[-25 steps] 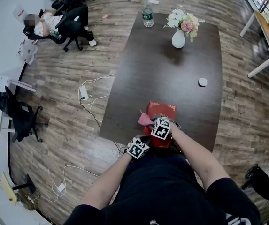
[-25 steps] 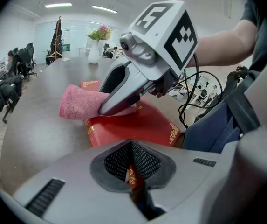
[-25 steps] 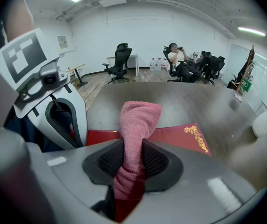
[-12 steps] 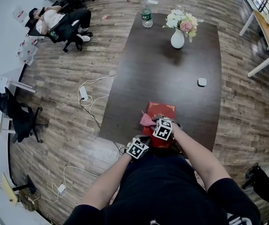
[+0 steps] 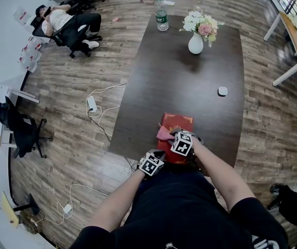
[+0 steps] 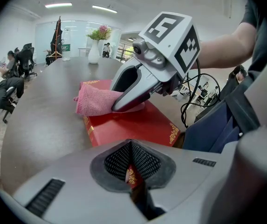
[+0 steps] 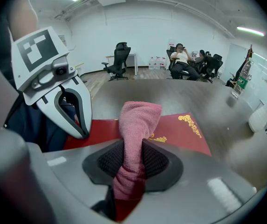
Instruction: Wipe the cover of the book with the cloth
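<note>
Right gripper view: right hand-held gripper [image 7: 132, 158] clamps the cloth [image 7: 140, 118], draped onto the book [image 7: 185, 130] ahead; left hand-held gripper [image 6: 132, 167] pinches the book's near edge.

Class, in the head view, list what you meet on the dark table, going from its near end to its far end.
red book → small white round object → vase of flowers → water bottle
</note>
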Demonstrator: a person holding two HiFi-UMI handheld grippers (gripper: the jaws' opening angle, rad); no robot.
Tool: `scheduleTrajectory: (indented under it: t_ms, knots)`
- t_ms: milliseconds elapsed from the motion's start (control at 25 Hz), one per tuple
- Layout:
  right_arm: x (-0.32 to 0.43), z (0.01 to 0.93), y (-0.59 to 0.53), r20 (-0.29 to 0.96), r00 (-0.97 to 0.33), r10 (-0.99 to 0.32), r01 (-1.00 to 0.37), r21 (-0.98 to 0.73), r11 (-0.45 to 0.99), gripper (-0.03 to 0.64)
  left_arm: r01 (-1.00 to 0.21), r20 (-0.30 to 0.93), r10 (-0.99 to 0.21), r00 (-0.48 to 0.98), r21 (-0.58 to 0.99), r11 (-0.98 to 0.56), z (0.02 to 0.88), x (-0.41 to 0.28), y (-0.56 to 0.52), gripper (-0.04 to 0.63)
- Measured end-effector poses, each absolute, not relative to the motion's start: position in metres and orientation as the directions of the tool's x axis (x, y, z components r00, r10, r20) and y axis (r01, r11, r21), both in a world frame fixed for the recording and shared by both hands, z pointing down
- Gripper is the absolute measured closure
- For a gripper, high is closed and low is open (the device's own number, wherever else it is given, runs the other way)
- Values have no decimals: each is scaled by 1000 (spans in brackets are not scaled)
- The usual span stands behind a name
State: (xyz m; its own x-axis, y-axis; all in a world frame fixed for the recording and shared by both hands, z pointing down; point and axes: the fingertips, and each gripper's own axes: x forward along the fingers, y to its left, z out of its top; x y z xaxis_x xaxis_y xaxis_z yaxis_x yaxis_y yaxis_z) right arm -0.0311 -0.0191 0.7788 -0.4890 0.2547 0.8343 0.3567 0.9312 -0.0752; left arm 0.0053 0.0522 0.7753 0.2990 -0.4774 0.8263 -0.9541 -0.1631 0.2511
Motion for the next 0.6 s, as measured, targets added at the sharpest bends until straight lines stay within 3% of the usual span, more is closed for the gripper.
scheduleTrajectory:
  t_ms: [600]
  knots:
    - [-18,779,-27,833,-496,244,336,-74,939,505,-954,829,-472,300,257,-155,780,5,53,600]
